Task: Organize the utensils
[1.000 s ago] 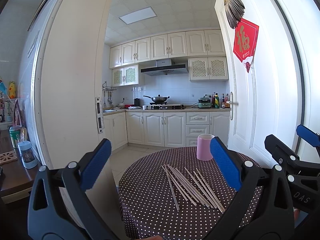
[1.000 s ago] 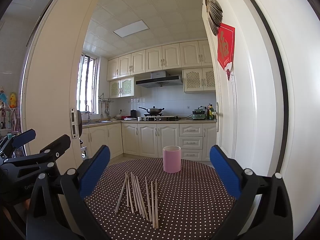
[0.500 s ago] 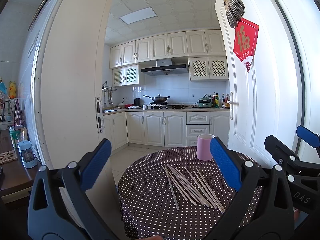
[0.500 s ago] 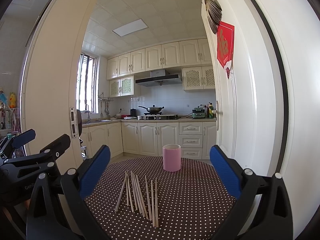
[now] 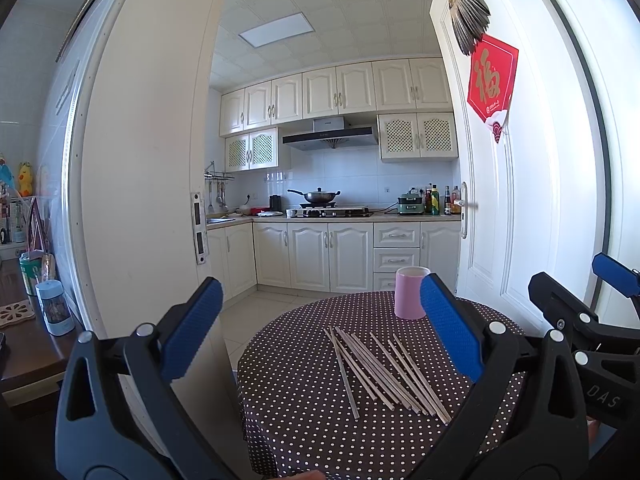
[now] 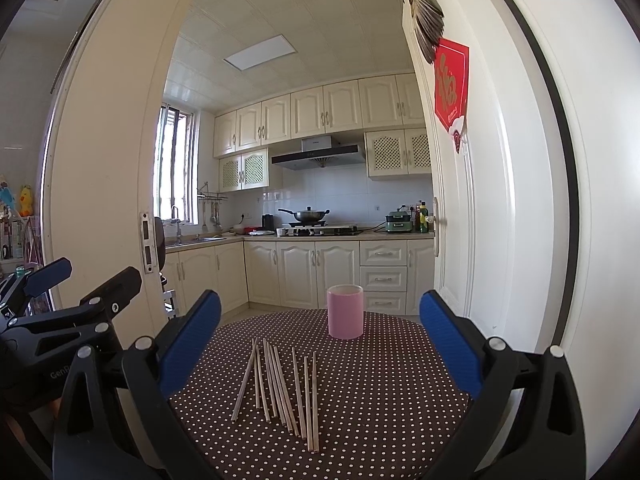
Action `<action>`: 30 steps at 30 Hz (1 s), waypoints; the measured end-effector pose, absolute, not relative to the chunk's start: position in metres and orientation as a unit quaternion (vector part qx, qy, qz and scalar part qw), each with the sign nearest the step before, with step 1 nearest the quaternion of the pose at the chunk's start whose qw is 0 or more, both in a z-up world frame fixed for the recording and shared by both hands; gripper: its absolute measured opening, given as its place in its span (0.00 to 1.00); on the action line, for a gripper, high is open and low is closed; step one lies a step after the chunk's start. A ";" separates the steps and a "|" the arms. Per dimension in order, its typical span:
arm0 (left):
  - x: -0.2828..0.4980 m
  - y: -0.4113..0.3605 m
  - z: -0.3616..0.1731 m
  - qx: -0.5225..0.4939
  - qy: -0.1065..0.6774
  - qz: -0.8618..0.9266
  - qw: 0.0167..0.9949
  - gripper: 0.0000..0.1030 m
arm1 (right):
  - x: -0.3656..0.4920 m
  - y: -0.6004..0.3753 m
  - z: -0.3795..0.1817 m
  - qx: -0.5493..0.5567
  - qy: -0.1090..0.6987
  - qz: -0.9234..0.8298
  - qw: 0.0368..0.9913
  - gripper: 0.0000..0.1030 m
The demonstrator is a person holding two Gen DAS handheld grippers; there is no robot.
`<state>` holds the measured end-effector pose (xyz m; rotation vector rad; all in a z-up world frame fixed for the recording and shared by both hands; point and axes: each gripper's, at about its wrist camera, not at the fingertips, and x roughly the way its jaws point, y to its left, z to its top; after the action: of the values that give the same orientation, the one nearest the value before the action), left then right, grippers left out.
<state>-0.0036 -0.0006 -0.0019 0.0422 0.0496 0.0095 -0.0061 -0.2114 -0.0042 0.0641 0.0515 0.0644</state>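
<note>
Dead ahead of the wide-open right tongs [image 6: 320,350], chopsticks [image 6: 280,392] lie lengthwise toward the cup [image 6: 345,311]; the left tongs [image 5: 320,328], also open, sit off to the left.

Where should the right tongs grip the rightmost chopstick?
Probably near the middle of the rightmost chopstick, coming straight down from above with jaws across its width. It lies flat on the table, with open cloth on its right, clear of the pink cup.

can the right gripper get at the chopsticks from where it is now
Probably yes. The right gripper is open and empty, the chopsticks lie loose on the table straight ahead of it, and the pink cup stands behind them, out of the path.
</note>
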 end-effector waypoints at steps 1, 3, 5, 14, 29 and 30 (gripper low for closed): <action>-0.003 -0.001 -0.002 0.021 0.025 0.005 0.999 0.94 | -0.006 -0.211 -0.004 0.032 0.026 0.032 0.999 0.93; -0.003 0.000 -0.002 0.021 0.026 0.005 0.999 0.94 | -0.006 -0.211 -0.004 0.032 0.026 0.032 0.999 0.93; -0.003 -0.001 -0.002 0.022 0.025 0.005 0.999 0.94 | -0.006 -0.211 -0.005 0.032 0.026 0.033 0.999 0.93; -0.002 0.000 -0.002 0.021 0.025 0.006 0.999 0.94 | -0.005 -0.211 -0.004 0.032 0.026 0.033 0.999 0.93; -0.001 0.002 -0.002 0.021 0.027 0.006 0.999 0.94 | -0.004 -0.211 -0.004 0.033 0.028 0.033 0.999 0.93; -0.001 0.002 -0.001 0.021 0.027 0.006 0.999 0.94 | -0.004 -0.211 -0.004 0.033 0.028 0.033 0.999 0.93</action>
<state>-0.0005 0.0020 -0.0015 0.0419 0.0547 0.0128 -0.0040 -0.2110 -0.0043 0.0659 0.0555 0.0651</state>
